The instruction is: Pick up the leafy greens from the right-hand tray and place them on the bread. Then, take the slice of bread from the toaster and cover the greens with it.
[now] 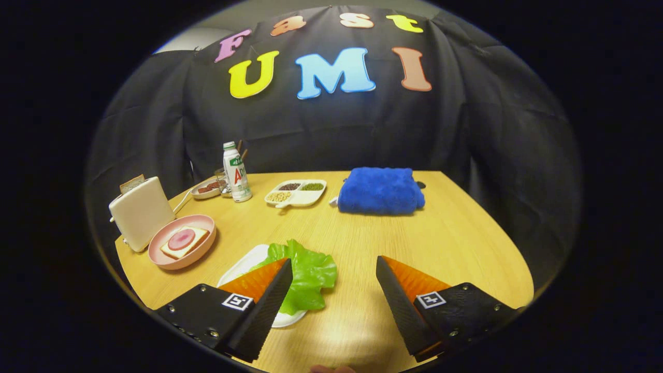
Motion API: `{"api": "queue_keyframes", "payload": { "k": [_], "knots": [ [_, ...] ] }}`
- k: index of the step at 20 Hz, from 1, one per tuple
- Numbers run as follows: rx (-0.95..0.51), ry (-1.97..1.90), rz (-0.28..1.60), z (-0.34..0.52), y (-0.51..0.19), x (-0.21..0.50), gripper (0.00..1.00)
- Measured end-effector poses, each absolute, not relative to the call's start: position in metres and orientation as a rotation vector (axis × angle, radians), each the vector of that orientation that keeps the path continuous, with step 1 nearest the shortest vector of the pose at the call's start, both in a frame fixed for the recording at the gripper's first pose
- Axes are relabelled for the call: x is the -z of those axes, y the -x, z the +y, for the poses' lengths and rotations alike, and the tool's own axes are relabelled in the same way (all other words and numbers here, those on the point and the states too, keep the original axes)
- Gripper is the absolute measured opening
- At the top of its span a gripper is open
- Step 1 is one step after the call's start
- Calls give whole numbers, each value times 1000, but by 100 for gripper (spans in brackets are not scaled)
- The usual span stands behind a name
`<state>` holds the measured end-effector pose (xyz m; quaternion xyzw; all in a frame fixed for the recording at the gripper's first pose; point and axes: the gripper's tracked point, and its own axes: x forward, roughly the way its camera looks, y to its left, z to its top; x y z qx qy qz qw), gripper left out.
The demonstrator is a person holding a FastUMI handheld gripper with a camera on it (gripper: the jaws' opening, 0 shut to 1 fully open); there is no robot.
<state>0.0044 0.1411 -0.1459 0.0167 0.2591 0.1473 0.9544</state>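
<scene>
The leafy greens [305, 274] lie on a white tray [243, 267], partly behind my left finger [269, 295]. My gripper [334, 269] stands open above the wooden table [440, 238], with nothing between its fingers. To the left, a pink plate [171, 256] carries a slice of bread [184, 242] topped with a round of ham [182, 239]. Behind the plate stands a cream toaster [141, 212] with a bread slice [131, 183] poking out of its top.
At the back of the table are a white drink bottle [236, 172], a small dish [207, 188], a divided white tray of beans [296, 192] and a folded blue towel [380, 190]. Bare tabletop lies ahead of my right finger.
</scene>
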Motion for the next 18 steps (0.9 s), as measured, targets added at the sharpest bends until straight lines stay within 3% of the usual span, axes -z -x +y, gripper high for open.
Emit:
{"api": "queue_keyframes", "payload": {
  "k": [9, 11, 13, 14, 16, 17, 18],
  "knots": [
    [-348, 28, 662, 160, -12, 185, 99],
    [-372, 11, 675, 168, -10, 183, 94],
    [-390, 9, 680, 174, -7, 180, 78],
    [-388, 39, 668, 171, -7, 173, 75],
    [-424, 71, 655, 180, -2, 168, 43],
    [-449, 86, 668, 185, 2, 168, 37],
    [-461, 110, 673, 188, 1, 172, 37]
  ]
}}
